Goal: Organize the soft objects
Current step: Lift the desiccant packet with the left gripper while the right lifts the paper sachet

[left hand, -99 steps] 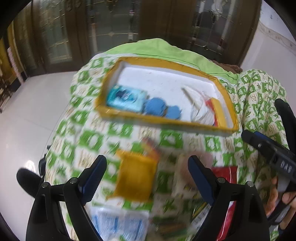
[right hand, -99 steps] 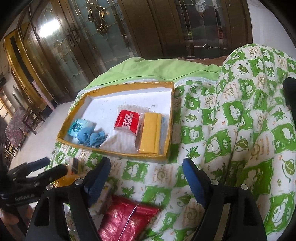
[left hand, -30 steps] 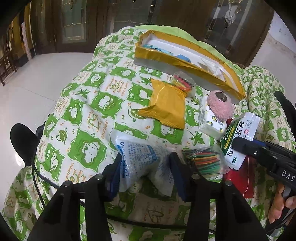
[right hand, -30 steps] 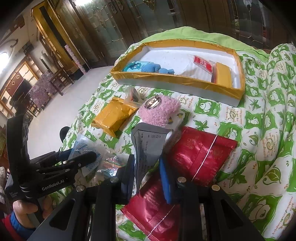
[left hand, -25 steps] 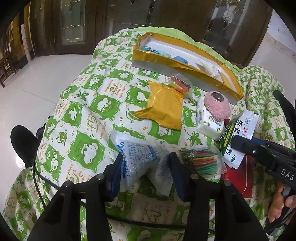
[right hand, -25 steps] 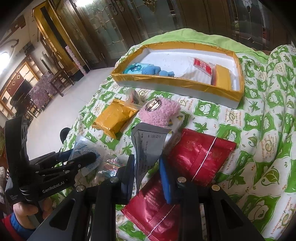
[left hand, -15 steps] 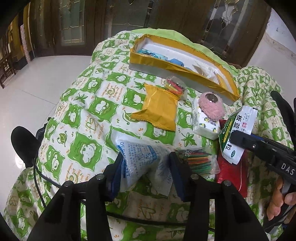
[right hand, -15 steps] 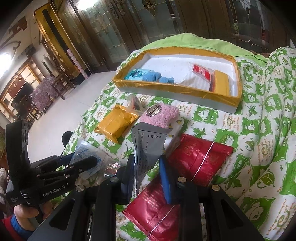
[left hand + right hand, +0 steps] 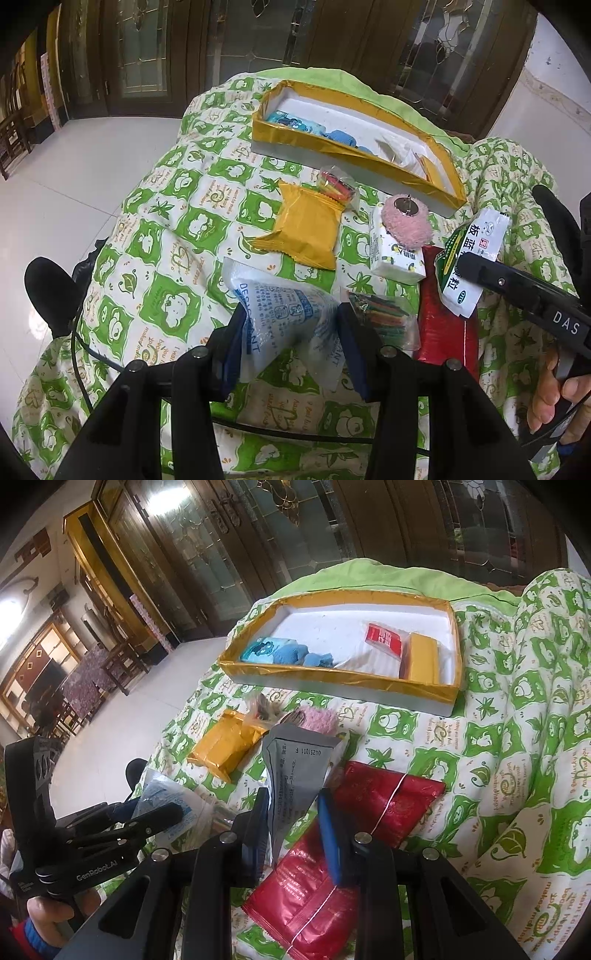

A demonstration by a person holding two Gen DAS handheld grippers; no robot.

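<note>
My left gripper point(image 9: 291, 325) is shut on a clear desiccant bag point(image 9: 280, 314) with blue print, lifted above the green quilt point(image 9: 173, 236). My right gripper point(image 9: 293, 812) is shut on a silver medicine sachet point(image 9: 295, 771); its green and white front shows in the left wrist view point(image 9: 469, 258). The yellow-rimmed white tray point(image 9: 332, 675) lies farther back and holds a blue tissue pack point(image 9: 264, 651), a red pack point(image 9: 384, 638) and a yellow pack point(image 9: 423, 659). The tray also shows in the left wrist view point(image 9: 314, 138).
On the quilt lie a yellow packet point(image 9: 306, 230), a pink fluffy pad point(image 9: 406, 223) on a white tissue pack point(image 9: 395, 254), two bags of coloured sticks point(image 9: 380, 317), and red packets point(image 9: 384, 801). Tiled floor point(image 9: 74, 177) lies left; wooden glass doors stand behind.
Both grippers have risen and pulled back a little with their packets held; the tray now looks farther off. Earlier still, both grippers were open and empty.
</note>
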